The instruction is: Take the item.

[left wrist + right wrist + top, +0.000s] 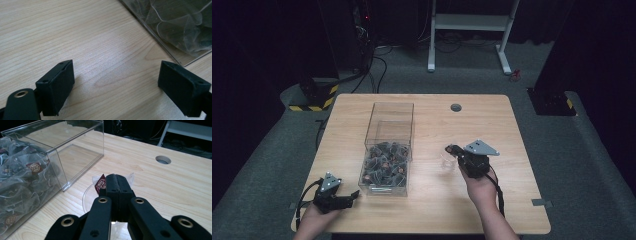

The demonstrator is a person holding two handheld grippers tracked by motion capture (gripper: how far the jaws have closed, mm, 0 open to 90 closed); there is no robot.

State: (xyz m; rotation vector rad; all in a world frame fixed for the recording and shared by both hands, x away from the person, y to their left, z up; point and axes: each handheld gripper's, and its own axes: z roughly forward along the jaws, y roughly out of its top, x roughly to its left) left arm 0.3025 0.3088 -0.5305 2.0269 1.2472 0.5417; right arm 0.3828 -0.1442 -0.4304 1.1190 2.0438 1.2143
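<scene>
Our right gripper (117,185) has its jaws clamped on a tea bag (100,184), held just above the table (175,185) beside the clear box (62,152) of bags. Left gripper (117,82) sits spread, holding nothing, near the box's corner. Looks like we're mid-carry; next up is probably a gentle set-down.

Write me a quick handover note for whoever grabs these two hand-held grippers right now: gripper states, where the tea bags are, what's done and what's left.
Right hand-held gripper: shut on a tea bag with a red tag, just right of the clear box.
Left hand-held gripper: open, holding nothing, low over the table near the box's front left corner.
The rest of the tea bags fill the front part of the box; its back part holds nothing.
Done: one bag gripped outside the box.
Left: probably placing that bag.
</scene>
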